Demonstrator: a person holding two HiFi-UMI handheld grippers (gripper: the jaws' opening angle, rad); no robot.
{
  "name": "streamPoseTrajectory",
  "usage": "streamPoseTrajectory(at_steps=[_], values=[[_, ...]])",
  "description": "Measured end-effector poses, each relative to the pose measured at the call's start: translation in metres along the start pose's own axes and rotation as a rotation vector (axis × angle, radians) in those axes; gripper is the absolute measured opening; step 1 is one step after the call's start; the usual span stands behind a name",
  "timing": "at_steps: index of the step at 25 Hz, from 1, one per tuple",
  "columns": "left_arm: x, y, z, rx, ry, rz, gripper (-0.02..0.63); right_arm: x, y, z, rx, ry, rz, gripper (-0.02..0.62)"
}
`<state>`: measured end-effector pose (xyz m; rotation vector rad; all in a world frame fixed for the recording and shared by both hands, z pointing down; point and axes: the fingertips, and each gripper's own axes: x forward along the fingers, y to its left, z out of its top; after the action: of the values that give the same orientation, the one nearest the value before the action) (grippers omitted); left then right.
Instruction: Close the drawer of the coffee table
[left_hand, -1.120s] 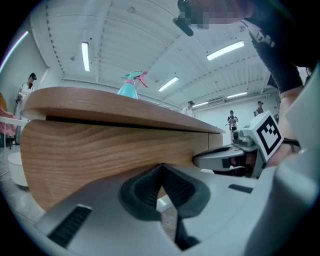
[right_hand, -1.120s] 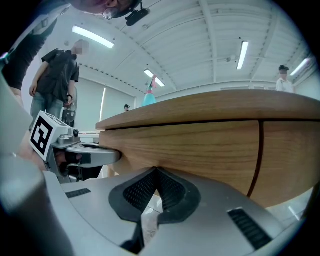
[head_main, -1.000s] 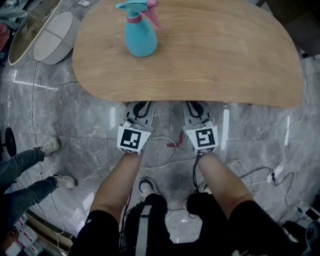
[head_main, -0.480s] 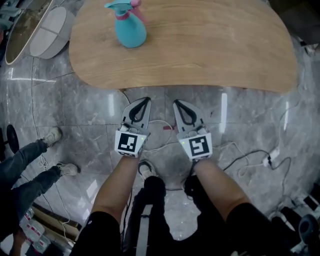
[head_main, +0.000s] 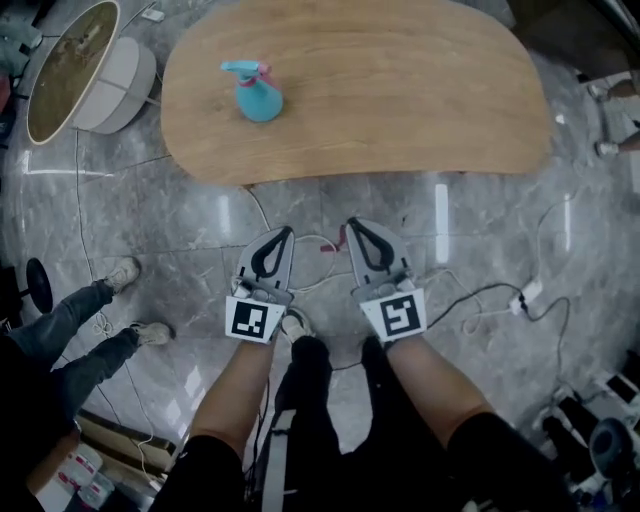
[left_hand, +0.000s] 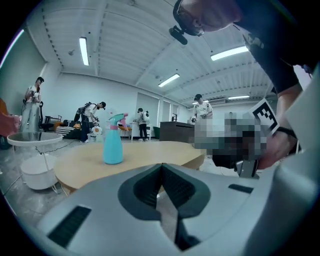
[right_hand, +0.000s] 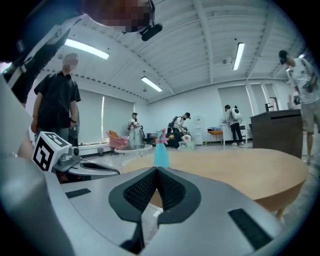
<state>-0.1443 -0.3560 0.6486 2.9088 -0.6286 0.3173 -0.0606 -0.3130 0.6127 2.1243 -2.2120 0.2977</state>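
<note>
At upper centre, the wooden coffee table (head_main: 400, 100) bears a teal spray bottle (head_main: 258, 95), contents indiscernible; its drawer is hidden. Below, the left gripper (head_main: 284, 234) and right gripper (head_main: 355, 226) are closed, empty.

We stand on a glossy grey marble-patterned tile floor (head_main: 180, 215), where black cables (head_main: 480, 295) trail to a white power strip (head_main: 527, 294). A round side table with a white drum base (head_main: 125, 85) sits at the far left. We see a white ribbed ceiling (left_hand: 130, 45) carrying long fluorescent strip lights (left_hand: 83, 51), plain white walls (left_hand: 65, 95), and a dark boxy counter (left_hand: 176, 131) at the back.
</note>
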Motion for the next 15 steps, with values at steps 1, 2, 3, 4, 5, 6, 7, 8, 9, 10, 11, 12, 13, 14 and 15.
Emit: streamPoseTrajectory(at_steps=[1,2,3,4,5,6,7,8,9,10,11,12,13,14,15], values=[[-0.012,-0.003,0.011,-0.003,0.007,0.003,0.006,-0.009,0.004,0.014,0.002,-0.002,0.004,0.009],[-0.024,-0.006,0.022,-0.009,0.015,0.010,0.006,-0.018,0.008,0.028,0.000,-0.005,0.011,0.009],[-0.036,-0.008,0.032,-0.013,0.023,0.016,0.006,-0.027,0.013,0.041,-0.005,-0.008,0.017,0.009],[-0.047,-0.009,0.043,-0.012,0.030,0.021,0.006,-0.034,0.018,0.055,-0.010,-0.014,0.023,0.009],[-0.057,-0.010,0.054,-0.009,0.036,0.021,0.006,-0.041,0.022,0.067,-0.012,-0.017,0.025,0.009],[-0.068,-0.012,0.065,-0.006,0.041,0.018,0.006,-0.048,0.027,0.078,-0.011,-0.013,0.025,0.009],[-0.078,-0.015,0.077,-0.004,0.046,0.011,0.006,-0.056,0.030,0.089,-0.007,-0.004,0.023,0.009],[-0.087,-0.018,0.090,-0.002,0.051,0.003,0.006,-0.065,0.032,0.101,-0.004,0.006,0.020,0.009],[-0.094,-0.022,0.104,0.001,0.057,-0.005,0.006,-0.073,0.032,0.114,-0.005,0.014,0.019,0.009],[-0.100,-0.026,0.119,0.004,0.062,-0.015,0.006,-0.080,0.031,0.128,-0.011,0.019,0.020,0.009],[-0.104,-0.030,0.135,0.007,0.065,-0.026,0.006,-0.086,0.030,0.144,-0.024,0.020,0.021,0.011],[-0.108,-0.036,0.150,0.011,0.069,-0.039,0.006,-0.093,0.028,0.161,-0.042,0.020,0.021,0.009],[-0.113,-0.042,0.164,0.014,0.072,-0.052,0.006,-0.101,0.028,0.175,-0.063,0.029,0.019,0.009],[-0.120,-0.049,0.178,0.014,0.074,-0.063,0.006,-0.111,0.028,0.187,-0.081,0.047,0.017,0.009],[-0.126,-0.056,0.190,0.016,0.073,-0.072,0.006,-0.122,0.028,0.198,-0.093,0.060,0.013,0.009]])
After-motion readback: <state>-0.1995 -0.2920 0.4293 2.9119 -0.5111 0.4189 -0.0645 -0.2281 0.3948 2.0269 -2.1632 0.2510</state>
